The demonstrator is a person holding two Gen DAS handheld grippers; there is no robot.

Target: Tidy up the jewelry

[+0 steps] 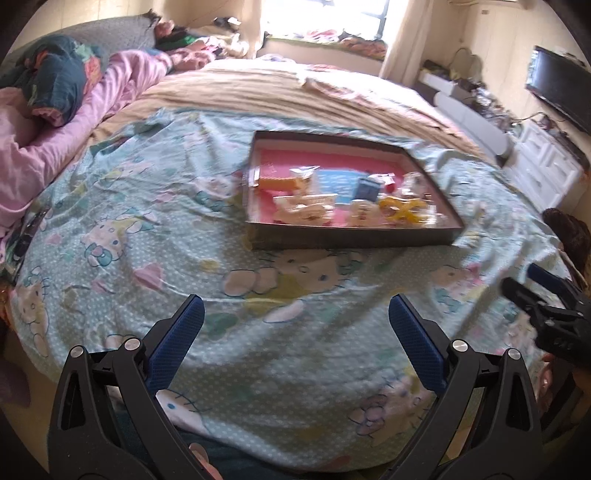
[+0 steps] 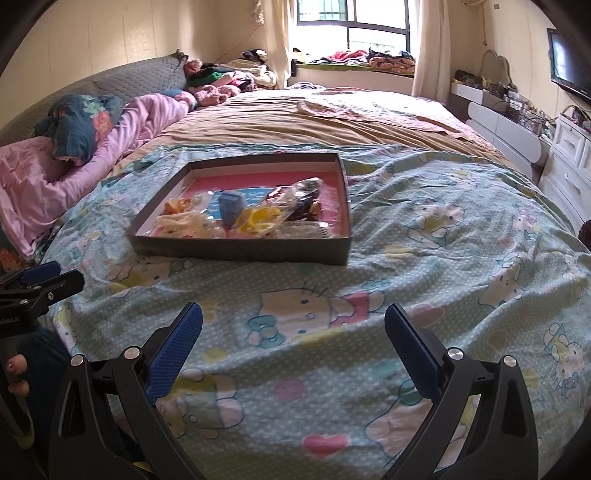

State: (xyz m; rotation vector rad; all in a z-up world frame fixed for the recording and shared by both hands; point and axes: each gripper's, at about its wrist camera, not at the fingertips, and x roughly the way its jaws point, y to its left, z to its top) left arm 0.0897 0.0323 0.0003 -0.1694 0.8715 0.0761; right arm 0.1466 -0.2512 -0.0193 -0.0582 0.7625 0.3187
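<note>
I hold my left gripper (image 1: 295,325) low over the near end of the bed (image 2: 424,122), its jaws spread wide with nothing between them. My right gripper (image 2: 293,332) hangs the same way, jaws wide apart and empty, just short of the tray (image 2: 240,251).

The tray is my landmark: a shallow dark-walled box with a pink floor, lying flat on the cartoon-cat bedsheet (image 2: 443,258) that covers the near half of the bed. The jewelry and small packets are all inside it, crowded toward its near wall. Among them I can make out a yellow piece (image 2: 258,219), a small blue box (image 2: 231,206) standing behind it, a crinkled clear packet (image 2: 295,195) with something dark inside, and a pale cream cluster (image 2: 181,223) toward the tray's left side. In the left wrist view the tray's contents are blurred, so I cannot tell the pieces apart there beyond their colours.

Beyond the tray the bed is covered by a tan blanket (image 2: 295,114). Left of the tray lies a pink quilt (image 2: 140,118) with a dark floral pillow (image 2: 77,122) on it. Far behind the tray is a window (image 2: 351,26), and to the tray's right stands a white dresser (image 2: 569,162).
</note>
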